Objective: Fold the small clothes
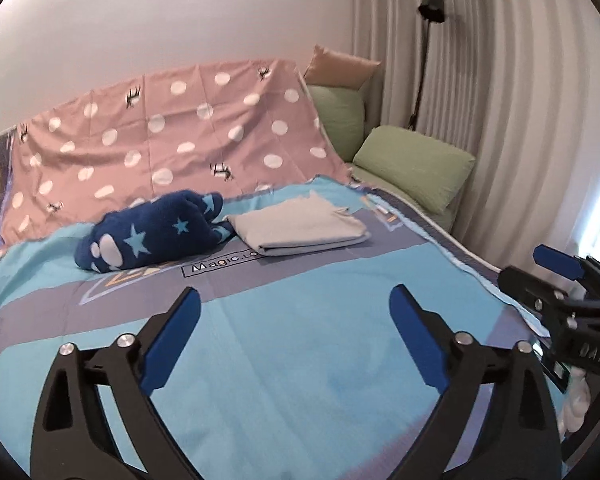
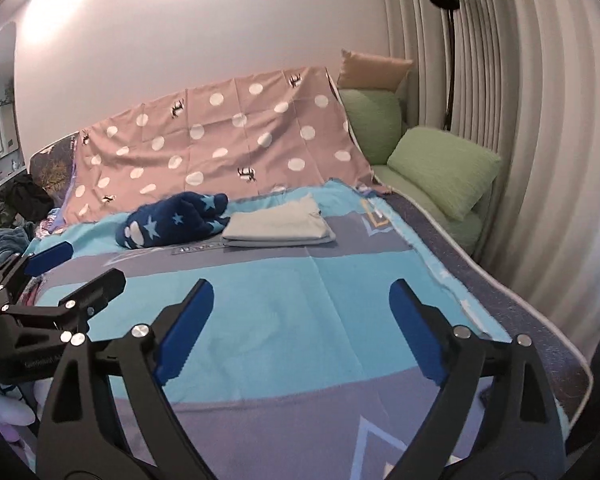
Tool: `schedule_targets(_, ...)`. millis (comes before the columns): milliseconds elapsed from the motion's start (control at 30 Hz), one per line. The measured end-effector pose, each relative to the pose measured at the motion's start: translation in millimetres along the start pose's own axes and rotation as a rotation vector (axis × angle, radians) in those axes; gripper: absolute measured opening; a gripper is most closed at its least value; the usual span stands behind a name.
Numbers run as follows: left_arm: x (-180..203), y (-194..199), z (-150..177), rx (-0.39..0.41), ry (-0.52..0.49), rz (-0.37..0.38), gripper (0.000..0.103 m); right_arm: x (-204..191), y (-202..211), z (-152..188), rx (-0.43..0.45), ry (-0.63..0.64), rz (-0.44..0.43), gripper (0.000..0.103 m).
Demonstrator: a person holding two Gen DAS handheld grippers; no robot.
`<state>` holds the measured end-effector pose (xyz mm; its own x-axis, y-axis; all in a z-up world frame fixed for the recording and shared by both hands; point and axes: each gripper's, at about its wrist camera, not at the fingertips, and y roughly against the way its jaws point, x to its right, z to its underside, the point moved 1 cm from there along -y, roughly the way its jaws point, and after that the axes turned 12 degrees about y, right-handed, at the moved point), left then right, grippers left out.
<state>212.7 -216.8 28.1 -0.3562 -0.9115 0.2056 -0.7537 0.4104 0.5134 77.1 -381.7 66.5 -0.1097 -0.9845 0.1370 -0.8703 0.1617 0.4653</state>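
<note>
Both the left gripper and right gripper gape empty, folded cloth at twelve o'clock on the bed.

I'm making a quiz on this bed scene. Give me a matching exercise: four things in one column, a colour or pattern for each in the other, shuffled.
1 folded cloth
2 fuzzy garment
3 draped sheet
4 front pillow

A green
B pink, white dots
C pale grey
D navy, light stars

Pairs: 1-C, 2-D, 3-B, 4-A
</note>
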Motion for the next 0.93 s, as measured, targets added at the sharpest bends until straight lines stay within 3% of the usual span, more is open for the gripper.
schedule_targets(200, 18.6, 69.6, 5.1, 0.065, -0.022, -0.046, 0.102, 2.6, 50.7, 9.5, 0.043, -0.016, 0.038, 0.093)
schedule_targets(367, 19.5, 95.6, 12.2, 0.04, 0.027, -0.147, 0.102, 3.7, 58.7, 24.1, 0.014, -0.018, 0.039, 0.093)
schedule_targets(633, 22.2, 113.8, 28.9, 0.002, 0.058, -0.084, 0.102, 8.1, 58.1, 36.8, -0.018, -0.046, 0.037, 0.093)
schedule_targets(933, 32.3, 132.6, 32.3, 0.043, 0.039, -0.088, 0.102, 7.3, 63.0, 37.8, -0.016, -0.048, 0.04, 0.095)
